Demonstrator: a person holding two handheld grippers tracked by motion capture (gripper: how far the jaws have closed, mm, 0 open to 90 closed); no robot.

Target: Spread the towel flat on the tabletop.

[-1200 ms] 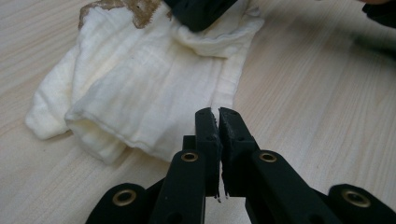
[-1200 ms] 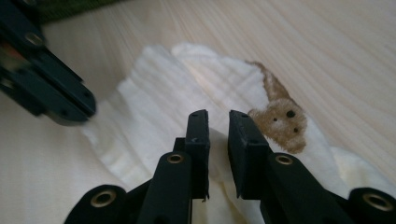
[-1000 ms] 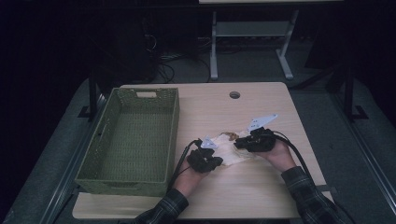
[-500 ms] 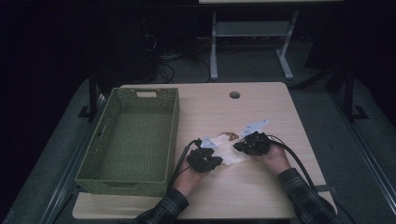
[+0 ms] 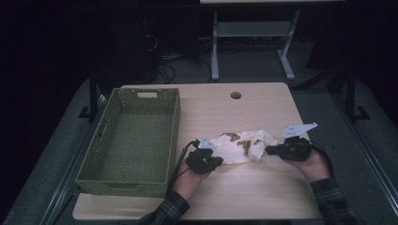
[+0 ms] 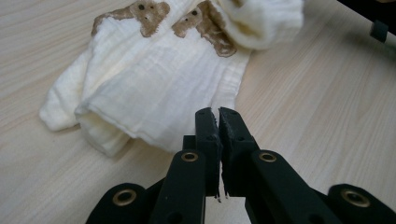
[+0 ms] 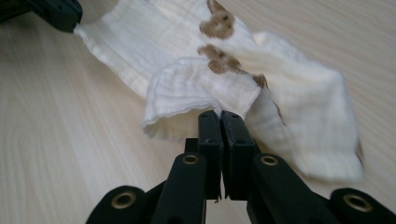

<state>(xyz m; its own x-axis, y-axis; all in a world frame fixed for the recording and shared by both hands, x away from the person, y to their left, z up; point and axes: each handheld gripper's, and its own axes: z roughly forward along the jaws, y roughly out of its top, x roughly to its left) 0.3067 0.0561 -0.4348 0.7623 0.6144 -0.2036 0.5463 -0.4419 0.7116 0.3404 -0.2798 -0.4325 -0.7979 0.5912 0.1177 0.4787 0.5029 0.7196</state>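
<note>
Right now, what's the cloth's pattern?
Cream cloth with brown bear prints, best in the left gripper view.

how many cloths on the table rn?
1. The cloth, white with brown prints, lies crumpled right of the basket, between the left gripper and right gripper. Each gripper is shut on an edge of it. Folds could hide a second layer, but none is visible.

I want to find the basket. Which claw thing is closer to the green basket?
The left gripper. It sits just beside the green basket, at the left end of the cream cloth, while the right gripper is at the cloth's far end.
</note>
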